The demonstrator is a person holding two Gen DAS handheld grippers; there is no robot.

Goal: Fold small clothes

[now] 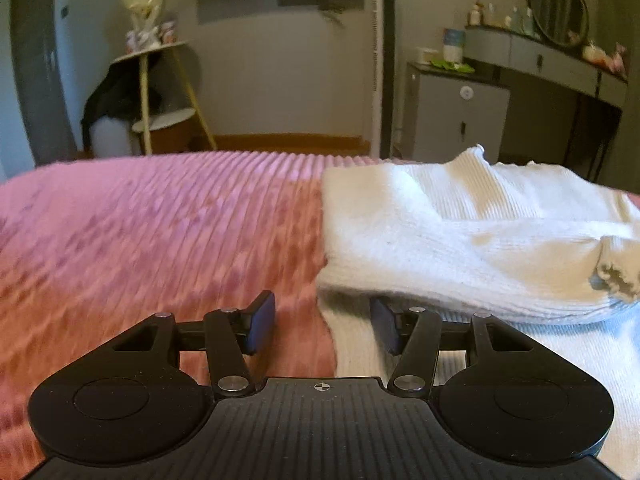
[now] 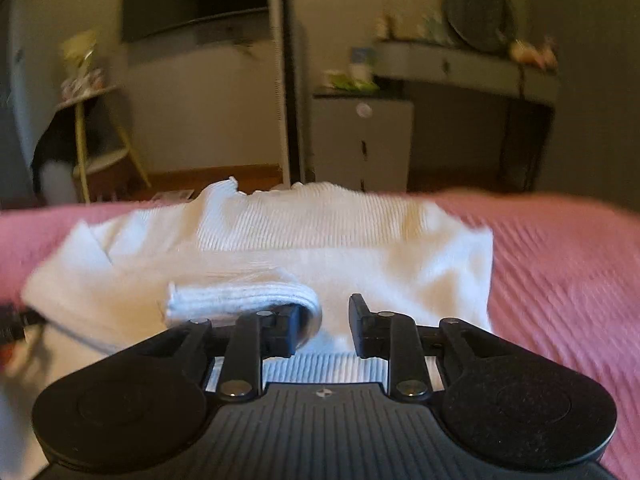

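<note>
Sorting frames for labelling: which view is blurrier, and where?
Right wrist view: motion blur smears the room and the white garment; the tool stays sharp. Left wrist view: the room is crisp, only the pink bedspread streaks. Both are dim, with fisheye bending.

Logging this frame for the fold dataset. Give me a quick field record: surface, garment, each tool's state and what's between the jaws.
surface: pink ribbed blanket
garment: white knit top, partly folded, lying on the blanket
sleeve cuff: folded over the body, by the right tool's left finger
left tool: open, at the top's left edge, nothing gripped
right tool: open, over the top, nothing pinched
background: cabinet, blurred
</note>
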